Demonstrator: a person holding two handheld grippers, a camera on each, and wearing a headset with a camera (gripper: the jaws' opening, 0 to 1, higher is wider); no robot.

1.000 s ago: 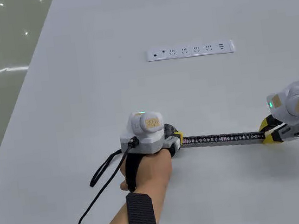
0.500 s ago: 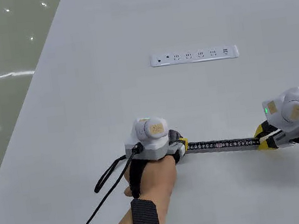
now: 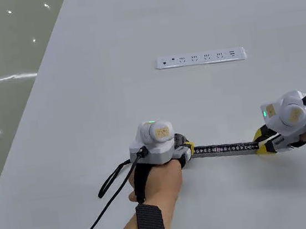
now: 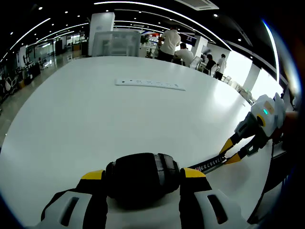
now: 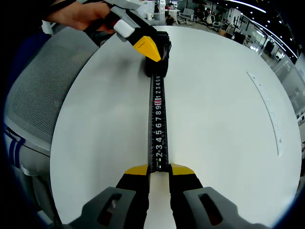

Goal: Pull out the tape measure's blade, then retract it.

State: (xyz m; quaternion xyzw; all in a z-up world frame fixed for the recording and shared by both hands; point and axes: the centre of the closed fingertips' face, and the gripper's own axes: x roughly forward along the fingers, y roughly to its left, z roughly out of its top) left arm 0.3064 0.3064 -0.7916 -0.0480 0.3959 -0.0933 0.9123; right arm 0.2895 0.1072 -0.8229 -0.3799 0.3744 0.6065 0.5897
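Head view: toward the desk's (image 3: 134, 50) near edge, the left hand-held gripper (image 3: 183, 149) grips the tape measure's case (image 3: 176, 140) and the right hand-held gripper (image 3: 262, 146) holds the blade (image 3: 225, 149).

Left gripper view: the jaws are closed round the black case.

Right gripper view: the jaws pinch the blade's tip, a detail too small in the head view.

Retracting well likely means keeping the blade straight and easing the tip home.

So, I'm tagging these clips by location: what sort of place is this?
Probably an open-plan office or lab: a large white table carrying a long white power strip, people among desks under ceiling strip lights behind it, and a grey mesh office chair.
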